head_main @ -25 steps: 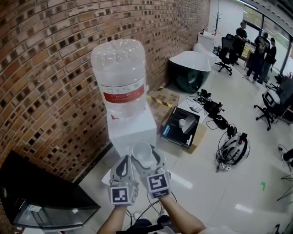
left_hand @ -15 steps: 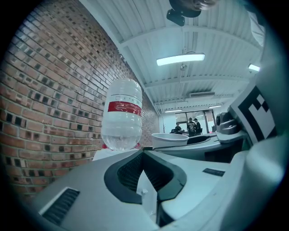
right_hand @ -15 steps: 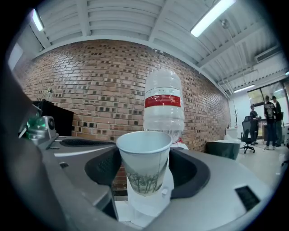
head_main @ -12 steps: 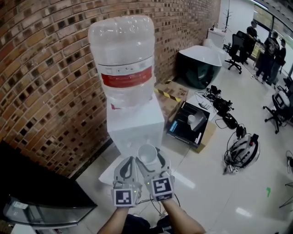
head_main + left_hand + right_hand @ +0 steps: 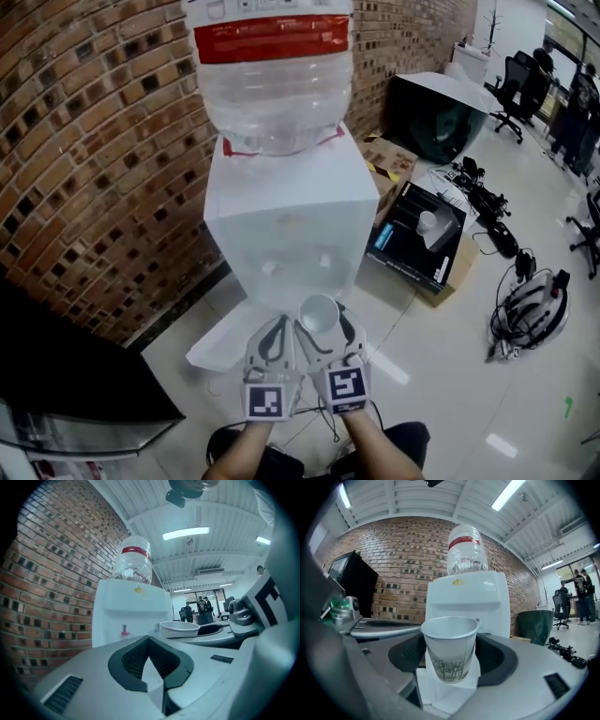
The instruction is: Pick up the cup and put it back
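A white paper cup [image 5: 320, 314] with a tree print is held upright in my right gripper [image 5: 324, 330], jaws shut on its sides. In the right gripper view the cup [image 5: 450, 649] fills the gap between the dark pads [image 5: 408, 654]. My left gripper [image 5: 273, 341] is right beside it, jaws shut with nothing between them, and it sees the cup's rim [image 5: 179, 628] to its right. Both grippers are just in front of a white water dispenser [image 5: 286, 225] with a clear bottle [image 5: 272, 84] on top. Its taps [image 5: 124, 630] are at about cup height.
A brick wall [image 5: 84, 159] runs behind the dispenser. A black cabinet [image 5: 66, 375] stands at the left. A black box on cardboard [image 5: 417, 234], a dark tub [image 5: 441, 112] and a helmet with cables [image 5: 530, 309] lie on the floor to the right. A white sheet [image 5: 220, 342] lies at the dispenser's base.
The dispenser has grown larger and closer in the head view. Both grippers, with the cup still held in the right one, have come nearer to its front.
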Demonstrator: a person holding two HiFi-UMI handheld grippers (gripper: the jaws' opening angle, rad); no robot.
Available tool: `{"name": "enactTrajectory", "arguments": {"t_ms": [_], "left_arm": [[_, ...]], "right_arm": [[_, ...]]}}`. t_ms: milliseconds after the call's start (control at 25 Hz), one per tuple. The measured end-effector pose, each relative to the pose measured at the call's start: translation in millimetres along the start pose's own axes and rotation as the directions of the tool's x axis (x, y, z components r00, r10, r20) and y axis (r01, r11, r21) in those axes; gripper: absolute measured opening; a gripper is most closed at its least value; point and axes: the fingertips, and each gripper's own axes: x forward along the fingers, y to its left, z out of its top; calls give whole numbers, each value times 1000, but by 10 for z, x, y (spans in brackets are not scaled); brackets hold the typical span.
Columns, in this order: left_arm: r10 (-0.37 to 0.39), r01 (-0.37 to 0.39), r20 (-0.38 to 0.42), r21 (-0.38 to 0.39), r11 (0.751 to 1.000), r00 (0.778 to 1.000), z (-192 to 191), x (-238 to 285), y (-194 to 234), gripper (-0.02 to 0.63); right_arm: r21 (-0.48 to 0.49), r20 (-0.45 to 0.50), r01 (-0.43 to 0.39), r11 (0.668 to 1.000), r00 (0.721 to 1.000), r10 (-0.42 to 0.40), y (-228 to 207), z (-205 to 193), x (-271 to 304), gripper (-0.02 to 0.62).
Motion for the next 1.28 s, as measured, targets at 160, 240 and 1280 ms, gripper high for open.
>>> {"name": "enactTrajectory", "arguments": {"t_ms": [160, 240, 1280], "left_arm": [[34, -34, 7, 2, 999, 999, -732, -13, 62, -6], [37, -37, -3, 3, 999, 999, -1118, -8, 66, -6], [91, -94, -97, -35, 995, 991, -3610, 254, 305, -6]], "right_arm": [[5, -18, -3, 1000, 1000, 3, -71, -782, 171, 334], [31, -11, 9, 999, 1000, -8, -114, -1126, 256, 335], [-36, 4, -24, 999, 1000, 24, -417, -3786, 1490, 336]]}}
